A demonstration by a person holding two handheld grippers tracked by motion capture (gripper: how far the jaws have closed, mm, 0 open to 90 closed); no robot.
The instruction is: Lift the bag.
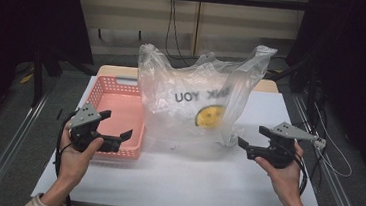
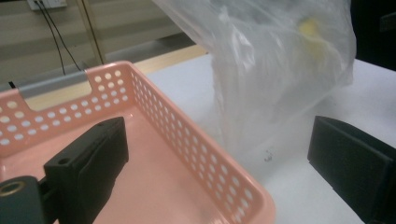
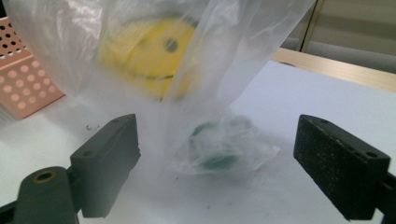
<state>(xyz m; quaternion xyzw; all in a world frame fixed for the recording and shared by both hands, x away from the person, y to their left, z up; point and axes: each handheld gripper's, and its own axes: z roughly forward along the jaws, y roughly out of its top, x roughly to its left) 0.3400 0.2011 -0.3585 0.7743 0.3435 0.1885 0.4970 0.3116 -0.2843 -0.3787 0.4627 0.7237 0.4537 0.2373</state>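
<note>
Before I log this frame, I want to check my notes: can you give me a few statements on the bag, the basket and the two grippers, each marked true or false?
1. The clear plastic bag stands on the white table to the right of the pink basket. True.
2. The left gripper is shut on the basket's rim. False: its jaws stand open and hold nothing.
3. The bag bears a yellow smiley print. True.
4. The right gripper has clamped the bag. False: its jaws are open, pointed at the bag's lower corner.
5. The basket is full of items. False: its visible floor is bare.
</note>
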